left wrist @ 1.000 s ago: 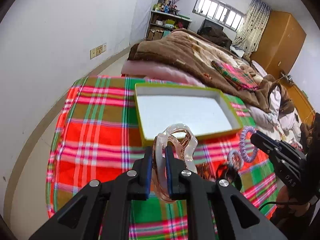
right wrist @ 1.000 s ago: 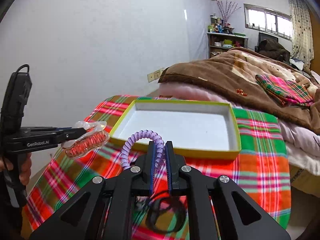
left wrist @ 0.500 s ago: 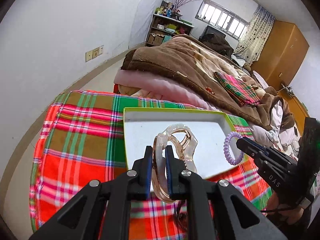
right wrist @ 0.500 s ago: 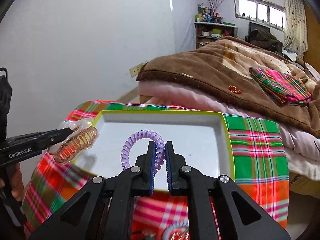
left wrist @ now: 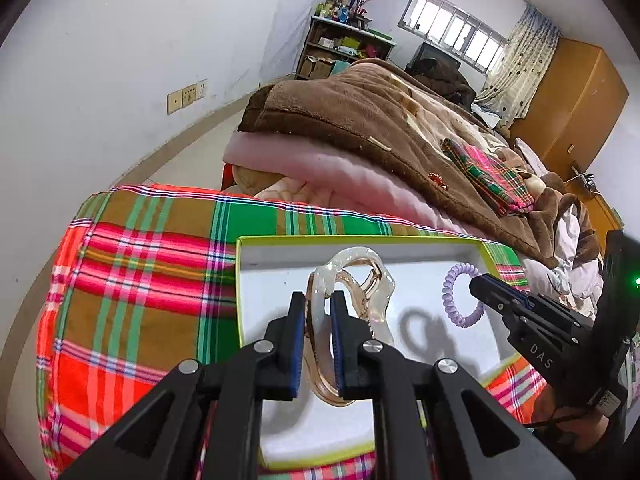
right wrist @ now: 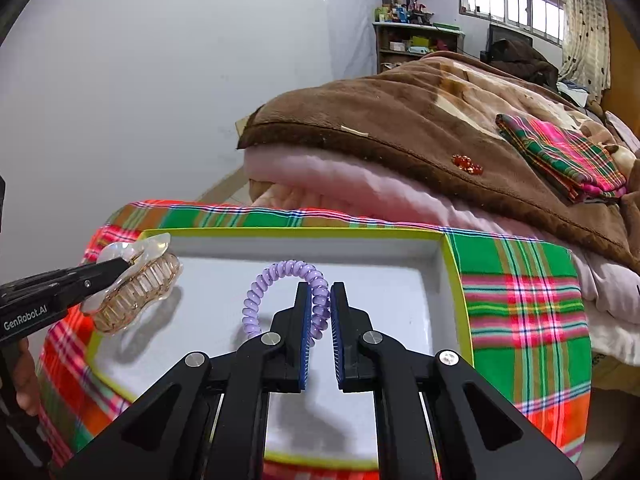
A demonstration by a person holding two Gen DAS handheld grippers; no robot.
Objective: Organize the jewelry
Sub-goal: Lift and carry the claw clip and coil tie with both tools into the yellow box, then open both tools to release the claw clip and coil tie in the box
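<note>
My left tongs [left wrist: 316,340] are clamped on the clear amber hair claw [left wrist: 352,300], my right tongs [right wrist: 320,336] clamped on the purple coil hair tie [right wrist: 280,292]; both pieces hang over the white floor of the green-rimmed box [right wrist: 450,264], not yet touching it. If I let go from this height, I judge the springy coil could bounce or roll toward the low rim, and the claw could tip and clatter. My two tongs sit close, so they could knock together. The box rests on the plaid-covered counter [left wrist: 140,280]. Beyond it lies the bed under a brown blanket [right wrist: 400,120], clear of my path
</note>
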